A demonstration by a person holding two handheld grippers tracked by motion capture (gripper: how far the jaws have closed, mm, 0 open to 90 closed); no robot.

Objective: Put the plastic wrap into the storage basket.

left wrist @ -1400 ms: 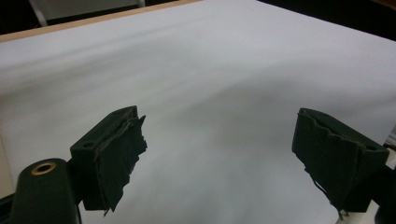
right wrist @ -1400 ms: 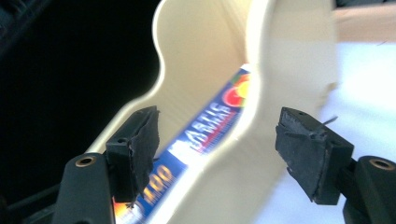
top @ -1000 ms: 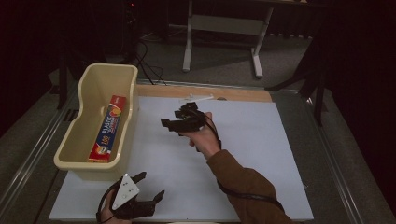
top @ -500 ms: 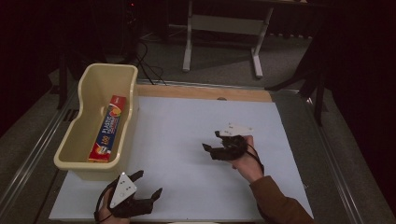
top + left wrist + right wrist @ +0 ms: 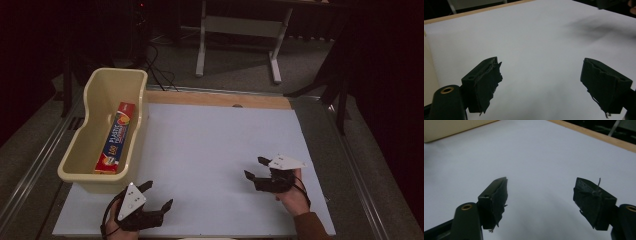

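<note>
R claw (image 5: 256,168) pulled back from mid-bench to near edge. Both claws apart, empty; L claw (image 5: 157,194) low. Box (image 5: 115,137) in tub (image 5: 85,150). Step prob. done; next: idle.

I see the worktop (image 5: 220,150) covered by a large white sheet (image 5: 210,165) that reaches almost to its near edge. A strip of bare wood (image 5: 215,98) stays uncovered along the far side. At the sheet's left edge sits a cream plastic tub (image 5: 85,150), long side running away from me, its base on the white surface. The remaining white area looks smooth and flat. From the left gripper view I see the same white surface (image 5: 529,45) with the wooden edge (image 5: 474,12) beyond it, and a soft shadow (image 5: 599,27) at the upper right.
</note>
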